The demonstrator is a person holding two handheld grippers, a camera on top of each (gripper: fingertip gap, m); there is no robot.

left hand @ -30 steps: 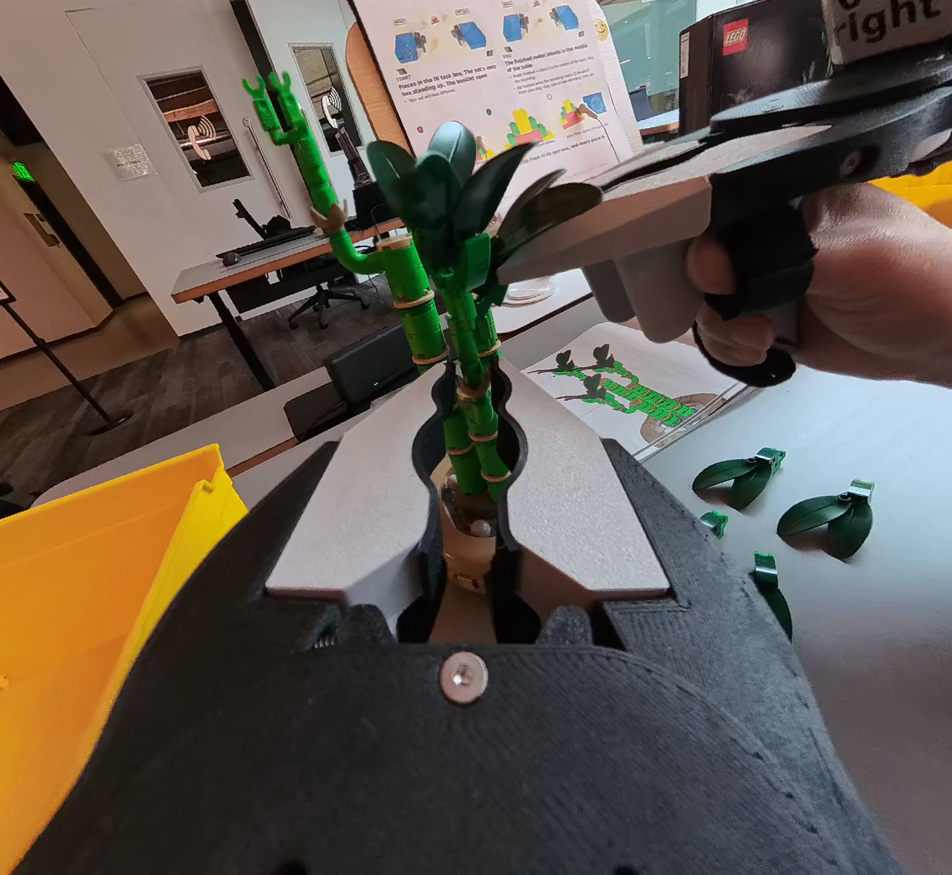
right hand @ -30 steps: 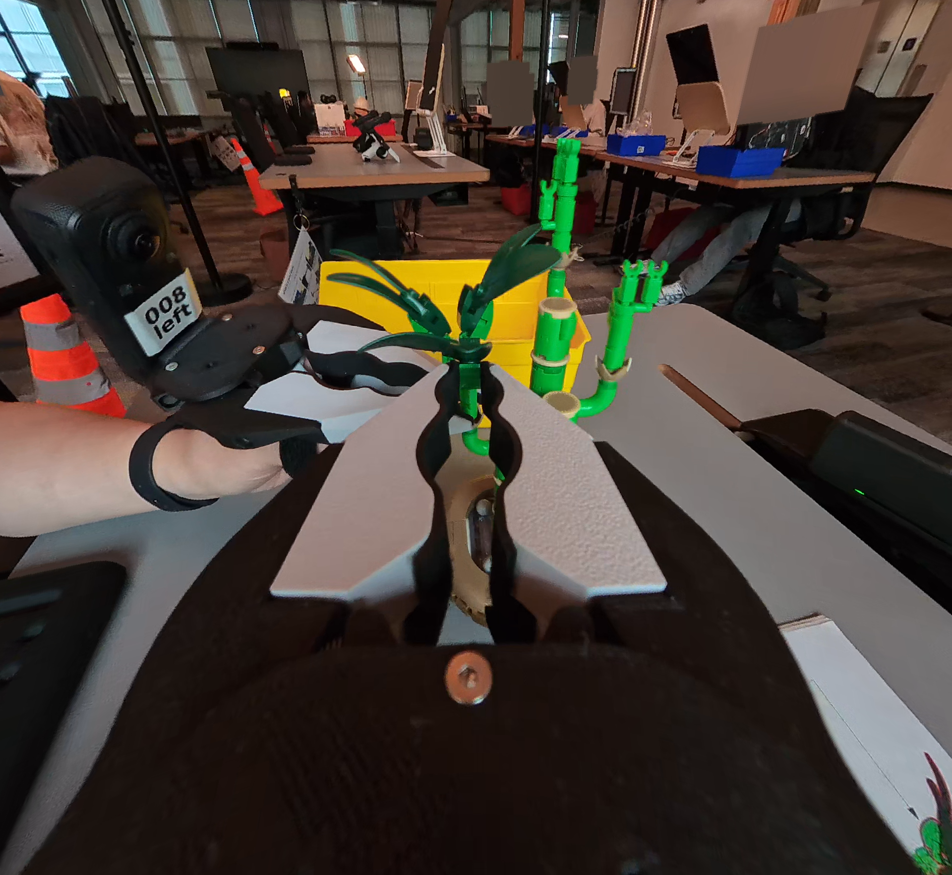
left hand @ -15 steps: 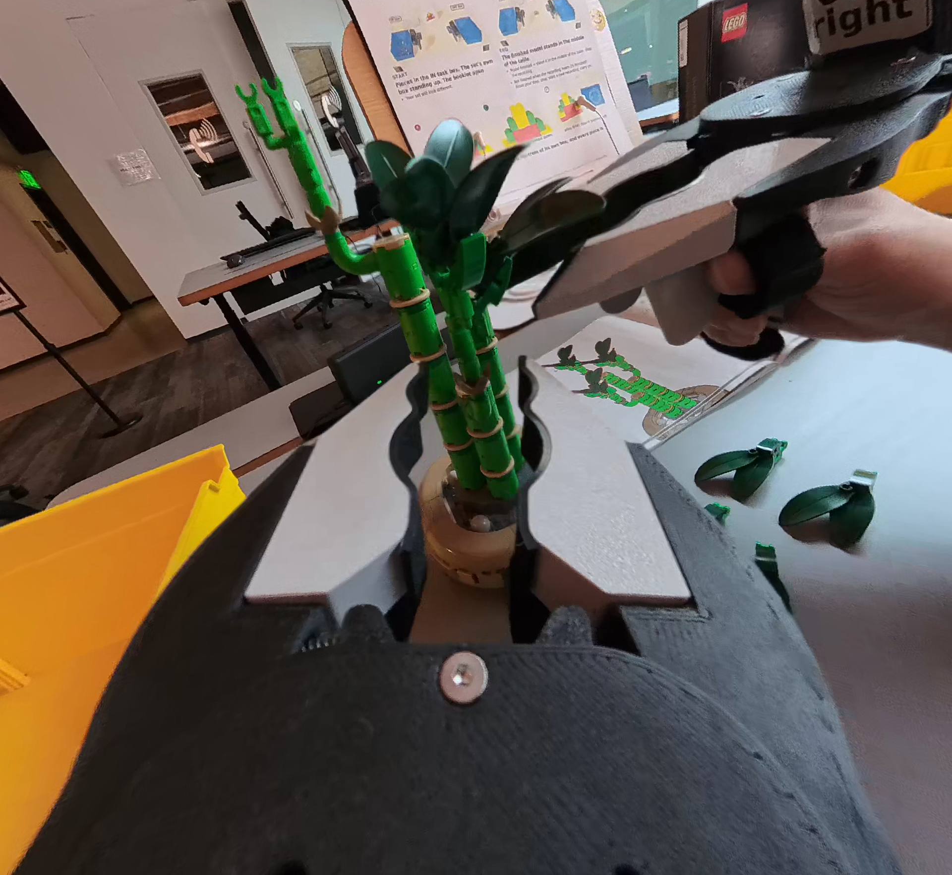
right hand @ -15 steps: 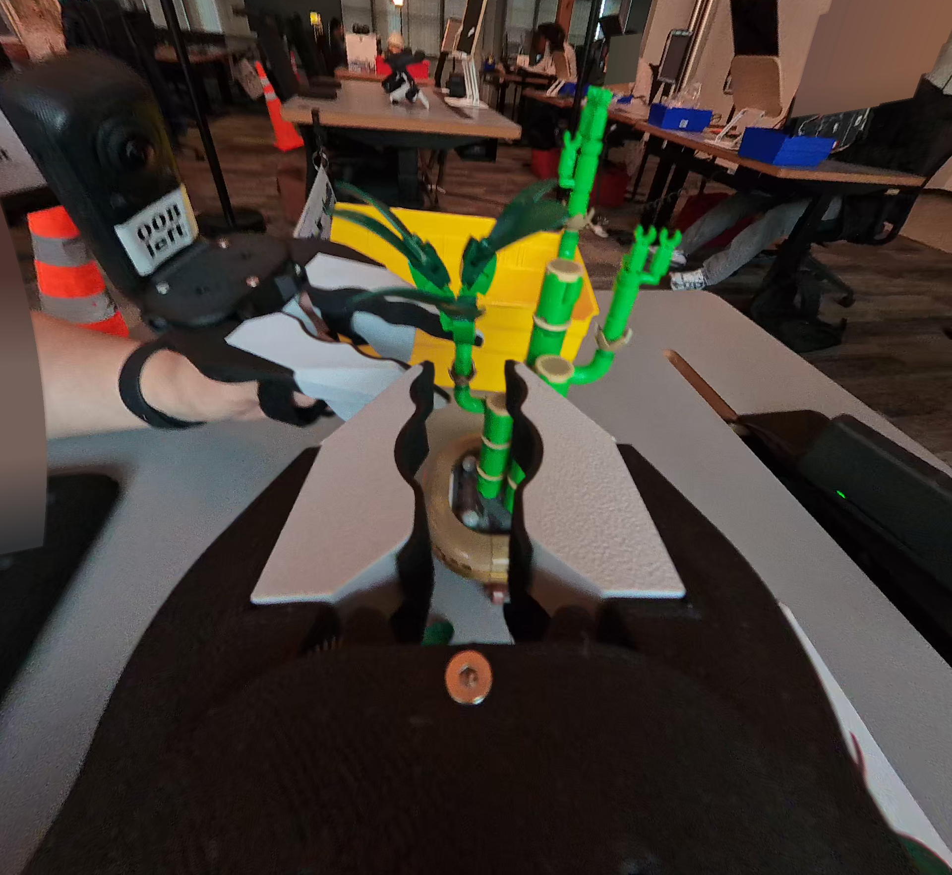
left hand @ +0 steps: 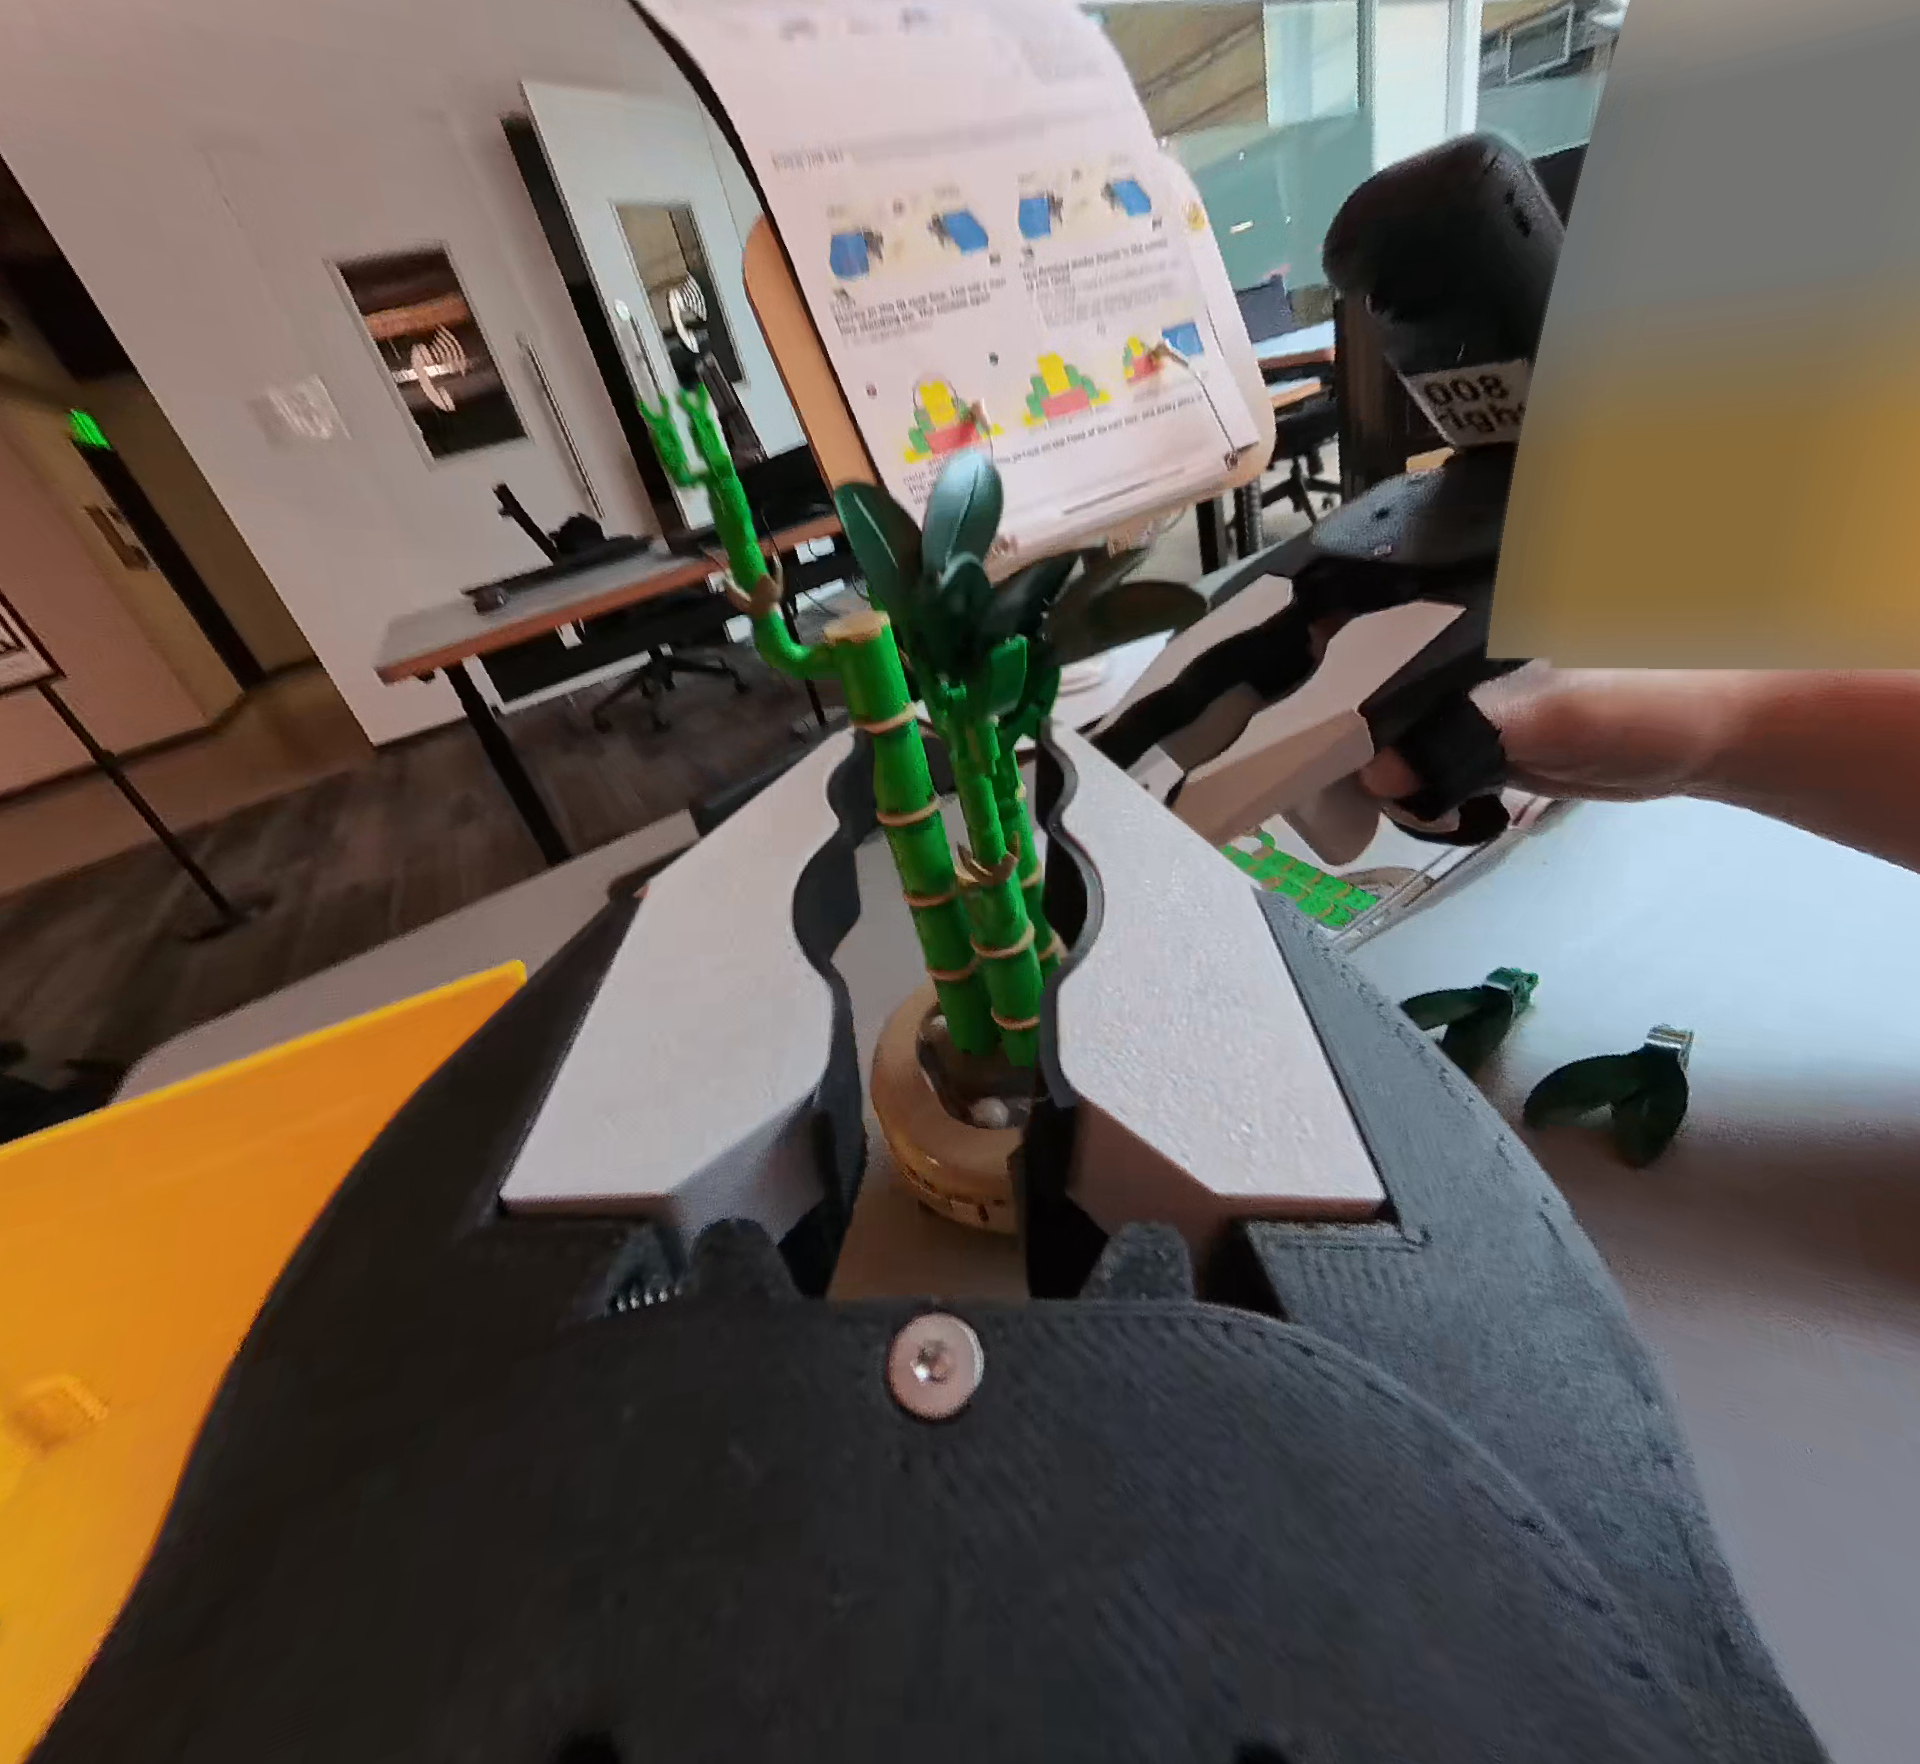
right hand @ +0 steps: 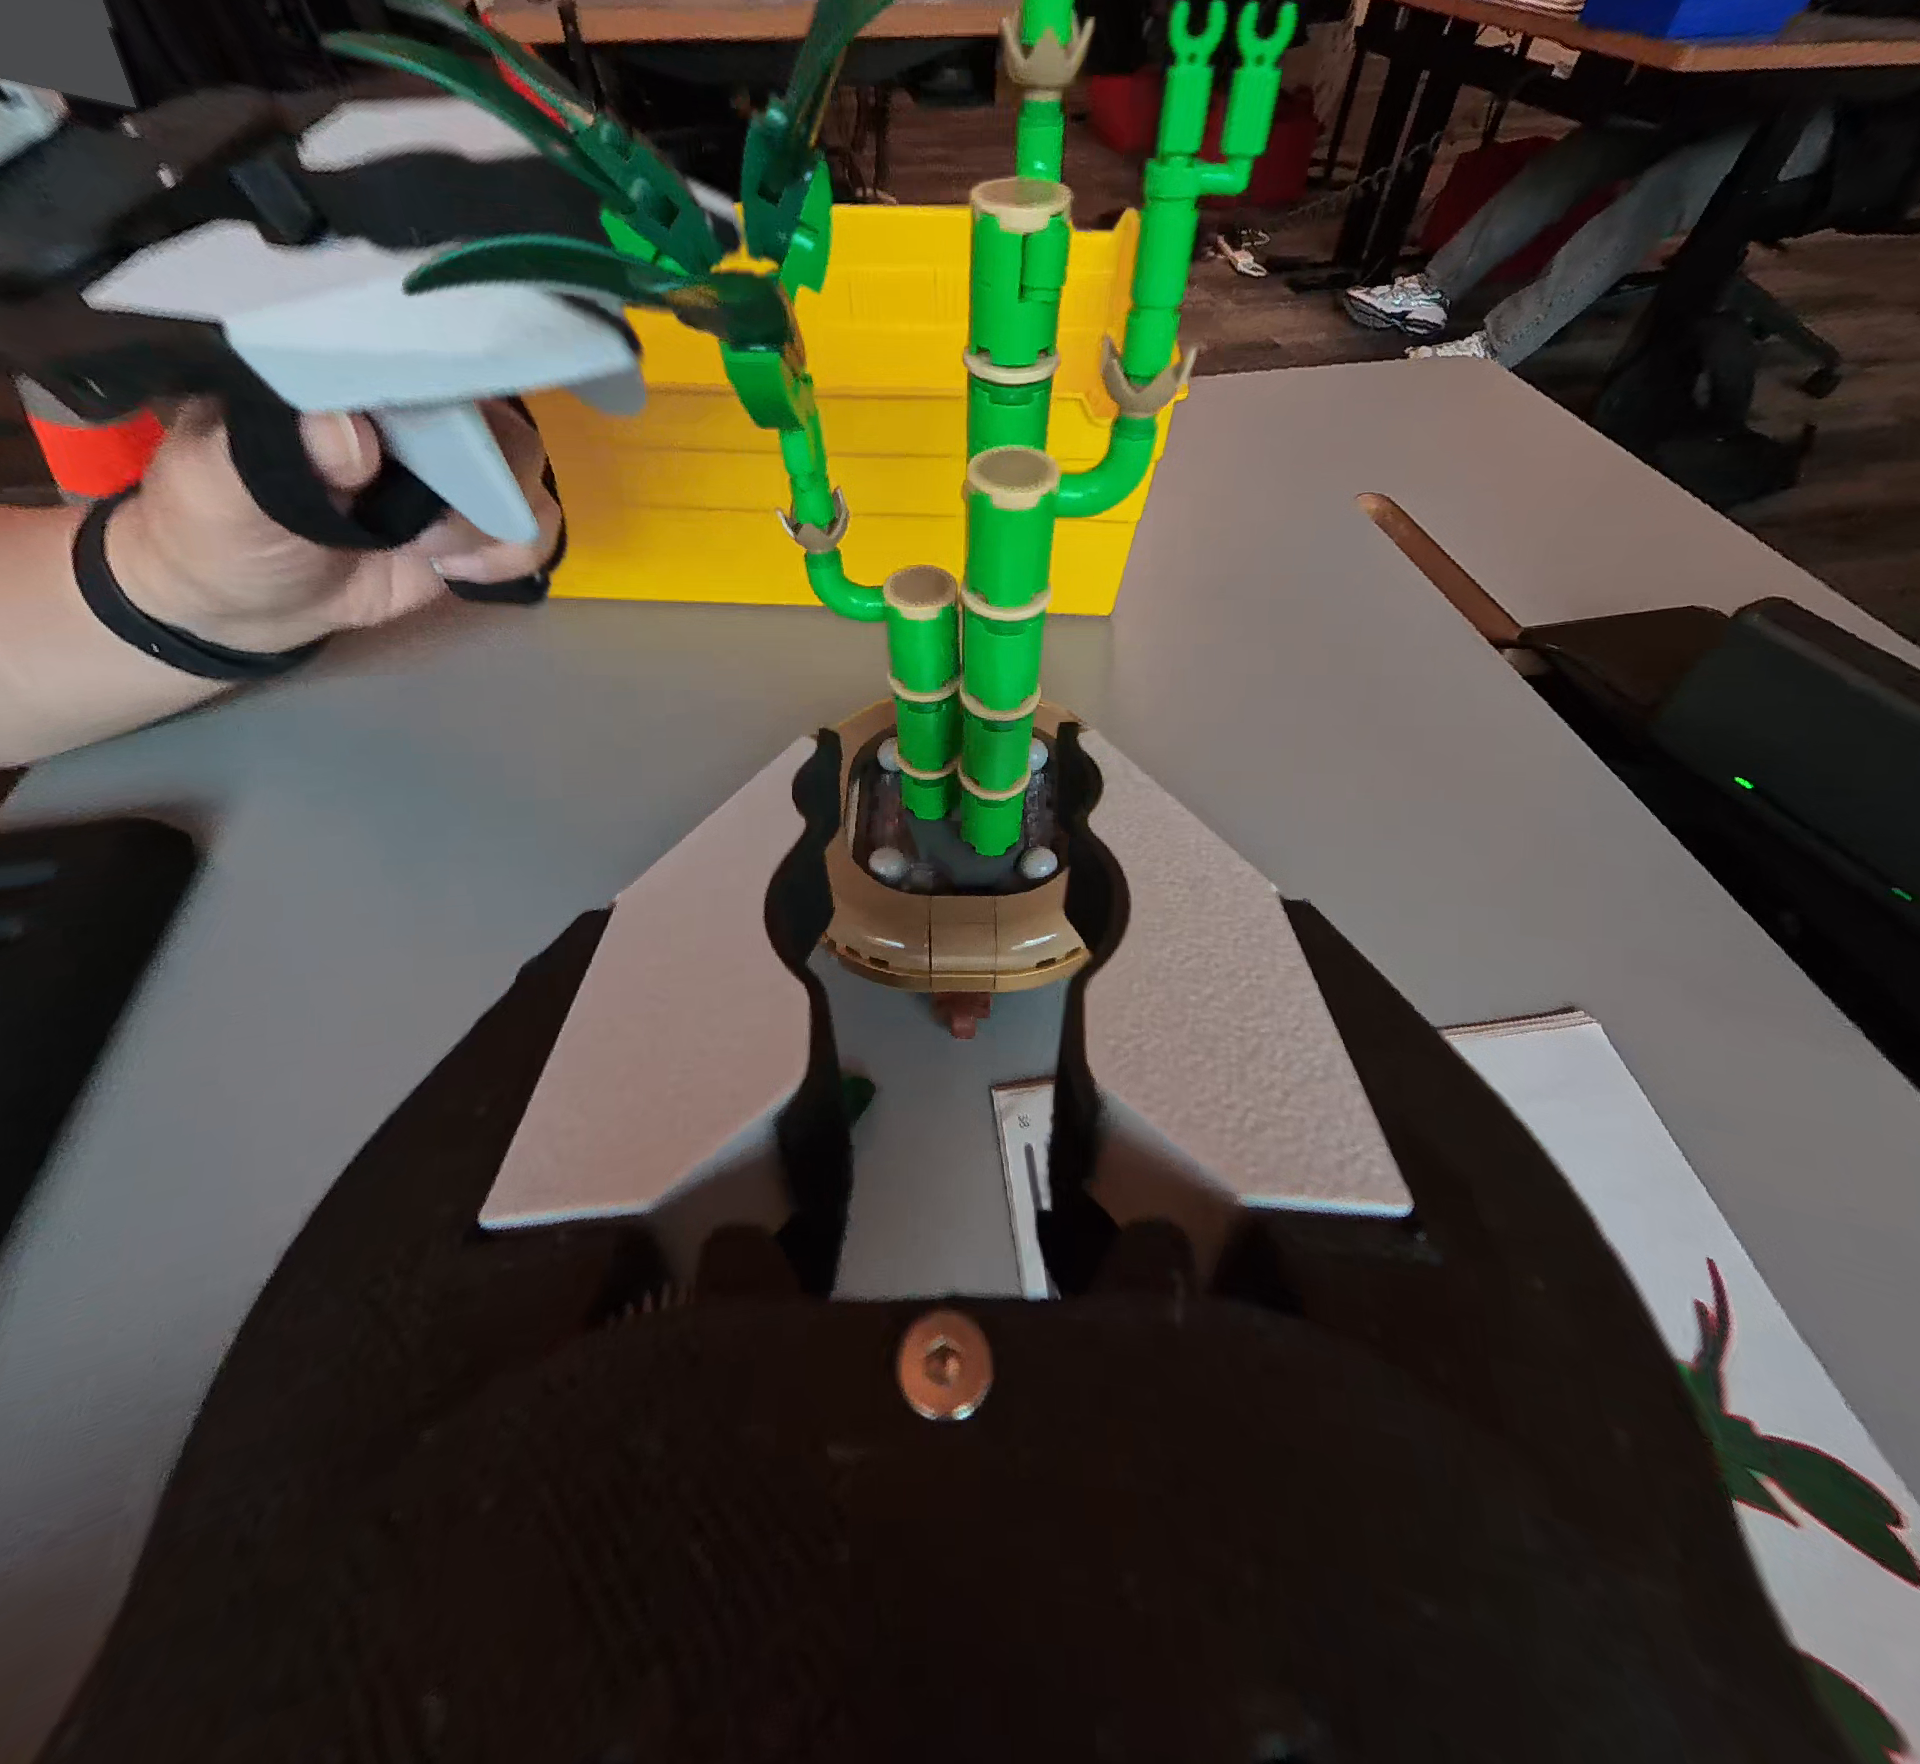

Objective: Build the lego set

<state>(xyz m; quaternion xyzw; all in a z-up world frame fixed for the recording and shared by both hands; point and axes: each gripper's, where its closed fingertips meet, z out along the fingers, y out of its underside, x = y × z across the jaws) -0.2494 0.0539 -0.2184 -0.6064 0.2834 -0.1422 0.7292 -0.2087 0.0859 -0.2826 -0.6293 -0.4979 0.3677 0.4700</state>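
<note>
Both grippers now open, backed off. Left gripper [left hand: 945, 893] lets go of bamboo model [left hand: 956, 893]; right gripper [right hand: 945, 841] releases leaf cluster [right hand: 665, 249]. Model now stands on table [right hand: 1299, 675], pot [right hand: 951, 925] between right jaws, untouched.

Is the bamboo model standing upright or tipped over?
Upright: the bamboo model rises near-vertical from its tan pot, which sits on the table.

left gripper [left hand: 951, 893]: jaws parted, one on each side of the bamboo model [right hand: 977, 592], not closed on it | left hand [right hand: 301, 530]: wrapped round the handle, dark wristband | right gripper [right hand: 945, 841]: jaws apart, flanking the model's tan pot, contact unclear | right hand [left hand: 1558, 738]: on its grip, beyond the model
</note>
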